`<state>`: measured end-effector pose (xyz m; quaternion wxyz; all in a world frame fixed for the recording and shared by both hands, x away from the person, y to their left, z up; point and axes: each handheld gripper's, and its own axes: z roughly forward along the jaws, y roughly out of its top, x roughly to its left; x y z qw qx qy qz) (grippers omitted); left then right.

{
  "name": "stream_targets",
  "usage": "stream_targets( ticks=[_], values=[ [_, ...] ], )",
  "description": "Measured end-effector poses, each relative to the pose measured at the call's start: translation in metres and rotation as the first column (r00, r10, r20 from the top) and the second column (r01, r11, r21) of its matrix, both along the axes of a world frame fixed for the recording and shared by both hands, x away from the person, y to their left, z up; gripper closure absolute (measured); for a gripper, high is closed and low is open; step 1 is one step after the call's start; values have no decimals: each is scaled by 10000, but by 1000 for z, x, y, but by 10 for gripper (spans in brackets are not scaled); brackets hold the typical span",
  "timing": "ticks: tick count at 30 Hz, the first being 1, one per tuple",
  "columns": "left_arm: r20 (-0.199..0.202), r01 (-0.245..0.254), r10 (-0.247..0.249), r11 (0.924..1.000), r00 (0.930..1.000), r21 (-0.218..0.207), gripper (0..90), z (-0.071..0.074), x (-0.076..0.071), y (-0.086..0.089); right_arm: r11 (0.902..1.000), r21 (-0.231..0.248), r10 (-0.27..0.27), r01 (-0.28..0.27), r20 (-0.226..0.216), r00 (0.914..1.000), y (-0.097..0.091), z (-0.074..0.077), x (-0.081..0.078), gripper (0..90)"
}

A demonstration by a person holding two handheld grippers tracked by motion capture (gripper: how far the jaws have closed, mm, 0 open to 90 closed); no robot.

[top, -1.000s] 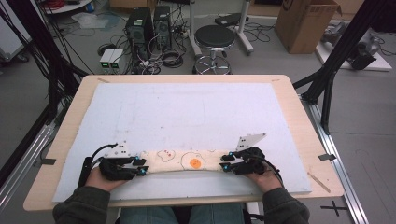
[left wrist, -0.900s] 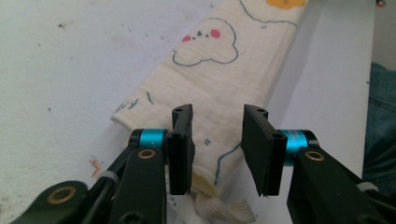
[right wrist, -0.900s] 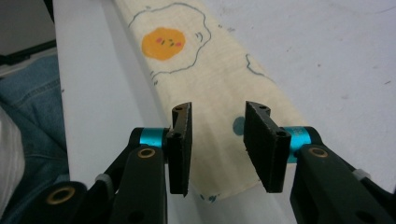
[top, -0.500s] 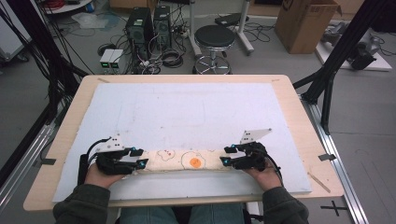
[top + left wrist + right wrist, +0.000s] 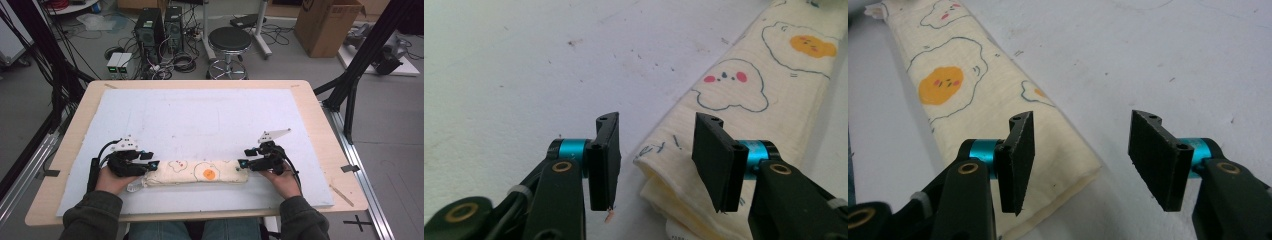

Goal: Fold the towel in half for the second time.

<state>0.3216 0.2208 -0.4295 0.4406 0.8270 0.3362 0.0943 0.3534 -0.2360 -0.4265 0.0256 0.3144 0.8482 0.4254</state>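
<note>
We see the left tongs (image 5: pixel 654 162) with their two flat black pads parted by a moderate gap, holding nothing; the folded end of a cream, finely ribbed cloth roll printed with blue-outlined fried-egg cartoons (image 5: pixel 744 100) lies just ahead of and under the right-hand pad, its layered edge pointing into the gap. Each pad sits on a turquoise metal collar bolted to a black arm with brass-coloured pivots. In the high view the left tongs (image 5: pixel 150 166) lie at the roll's left end, gripped by the person's left hand (image 5: pixel 114 179).

The right tongs (image 5: pixel 1080 160) stand wider open, also empty. Their left-hand pad hangs over the roll's other end, where the soft fabric shows a stitched hem and an orange yolk with a small face (image 5: pixel 940 85); the right-hand pad is over bare sheet. From above, the right tongs (image 5: pixel 243 163) meet the roll's right end, with the right hand (image 5: pixel 281 179) behind them and a grey three-cornered plate (image 5: pixel 273 135) on top.

The cloth roll (image 5: pixel 197 173) stretches lengthwise between both tongs, near the front edge of a matte white sheet, lightly speckled with marks (image 5: pixel 200 120), which covers a pale wooden surface (image 5: pixel 320 115). Beyond stands a round black stool (image 5: pixel 229 39) and a brown cardboard box (image 5: pixel 327 25).
</note>
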Motion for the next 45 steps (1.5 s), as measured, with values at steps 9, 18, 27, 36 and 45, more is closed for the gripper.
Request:
stream_targets(
  ticks=[9,18,27,36,45],
  values=[
    [-600,310,-273,9976,9978,614,576,-8,3,-6,9985,-540,97,-117,-368,9993,4,-7,2,509],
    [-631,438,-405,9977,9972,520,646,-11,-1,-8,9945,-888,514,-554,-465,9976,10,-11,-2,656],
    [-539,507,-479,9973,9974,526,750,-11,-5,-9,9963,-575,608,-638,-534,9967,10,-14,-6,767],
    [-283,344,-332,9986,9990,411,808,-11,-8,-8,9963,-587,598,-624,-447,9972,10,-13,-8,787],
    [23,112,-113,9993,9999,370,820,-8,-8,-7,9948,-613,798,-810,-216,9966,11,-7,-6,793]
  ],
)
